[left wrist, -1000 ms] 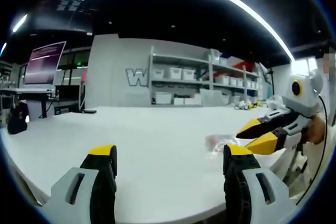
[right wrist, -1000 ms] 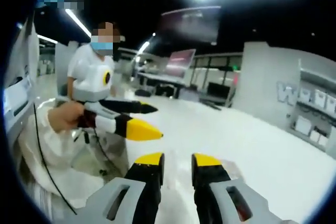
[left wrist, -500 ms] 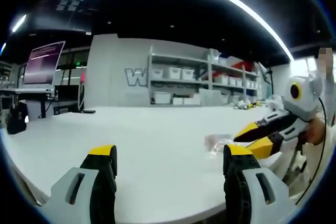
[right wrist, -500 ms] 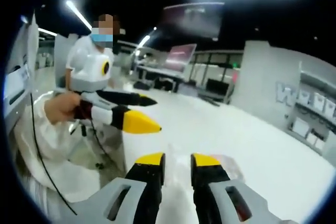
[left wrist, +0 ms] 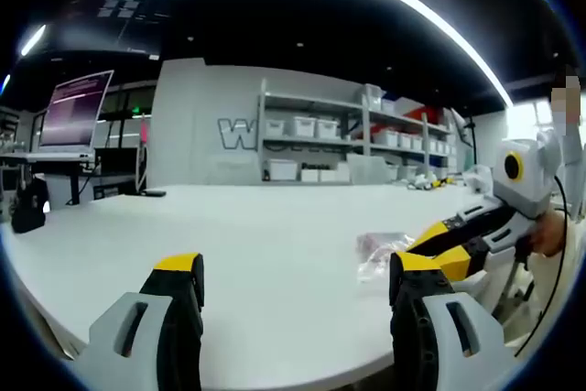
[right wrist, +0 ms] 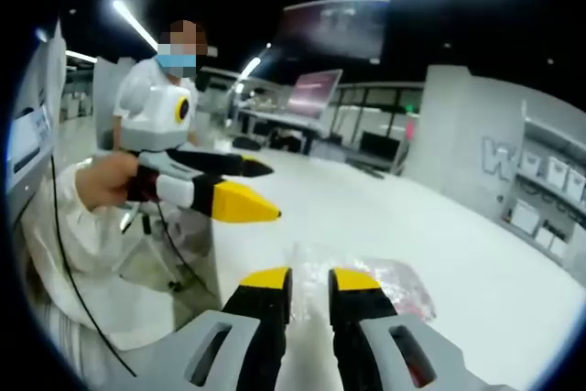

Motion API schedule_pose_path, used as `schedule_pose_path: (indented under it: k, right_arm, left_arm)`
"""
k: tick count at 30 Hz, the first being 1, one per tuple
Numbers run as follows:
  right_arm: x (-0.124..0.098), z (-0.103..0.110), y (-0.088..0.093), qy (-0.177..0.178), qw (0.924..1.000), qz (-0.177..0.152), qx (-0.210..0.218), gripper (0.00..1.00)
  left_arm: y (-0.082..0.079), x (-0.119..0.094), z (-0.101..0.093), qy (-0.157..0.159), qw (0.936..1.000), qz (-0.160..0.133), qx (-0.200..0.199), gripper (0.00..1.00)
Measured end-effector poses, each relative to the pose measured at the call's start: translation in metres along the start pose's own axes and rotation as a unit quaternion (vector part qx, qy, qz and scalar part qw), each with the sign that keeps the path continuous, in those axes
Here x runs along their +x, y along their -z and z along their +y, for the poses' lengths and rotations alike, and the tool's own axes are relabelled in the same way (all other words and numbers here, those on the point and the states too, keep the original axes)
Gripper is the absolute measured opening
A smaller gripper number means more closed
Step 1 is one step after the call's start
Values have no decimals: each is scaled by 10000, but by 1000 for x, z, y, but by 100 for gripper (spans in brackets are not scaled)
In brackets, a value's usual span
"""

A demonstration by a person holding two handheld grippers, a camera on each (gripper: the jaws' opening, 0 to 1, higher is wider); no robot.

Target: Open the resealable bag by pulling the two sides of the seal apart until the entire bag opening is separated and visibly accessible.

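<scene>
Right gripper [right wrist: 309,279] lowered toward bag [right wrist: 385,279], jaws narrowly apart above it; left gripper [left wrist: 295,267] jaws wide apart.

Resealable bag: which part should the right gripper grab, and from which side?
Probably the near edge of the resealable bag, coming in low along the white table. The bag lies flat just ahead of the right gripper, whose jaws stand slightly apart. Where the seal runs is too blurred to tell.
</scene>
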State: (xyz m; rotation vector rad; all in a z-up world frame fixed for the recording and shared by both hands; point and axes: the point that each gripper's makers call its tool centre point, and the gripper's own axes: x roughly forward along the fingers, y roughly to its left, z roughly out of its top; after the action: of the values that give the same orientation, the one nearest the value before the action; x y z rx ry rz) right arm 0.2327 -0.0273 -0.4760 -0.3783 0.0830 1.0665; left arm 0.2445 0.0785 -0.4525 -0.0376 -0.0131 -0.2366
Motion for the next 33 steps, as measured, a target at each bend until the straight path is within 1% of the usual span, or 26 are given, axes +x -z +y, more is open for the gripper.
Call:
schedule_pose_path:
  k: [7, 13, 19, 27, 29, 31, 33]
  right_arm:
    - [3, -3, 6, 25, 10000, 71, 25, 11]
    - [6, -1, 13, -27, 9998, 185, 57, 9]
    - [7, 3, 13, -148, 9996, 234, -25, 9]
    - [8, 3, 14, -268, 9993, 272, 9, 11]
    - [8, 6, 13, -377, 9989, 279, 62, 14]
    - [8, 7, 12, -392, 9989, 258, 89, 16]
    - [9, 6, 12, -366, 9989, 278, 59, 15]
  left_arm:
    - [1, 0, 0, 8, 10000, 1, -12, 83]
    - [1, -1, 3, -18, 10000, -12, -41, 83]
    - [3, -1, 3, -18, 10000, 0, -51, 83]
    - [4, -1, 2, -3, 10000, -3, -79, 83]
    - [5, -1, 2, -5, 10000, 8, -85, 83]
    - [5, -1, 3, -16, 9999, 7, -101, 83]
    - [6, -2, 4, -19, 9999, 5, -114, 83]
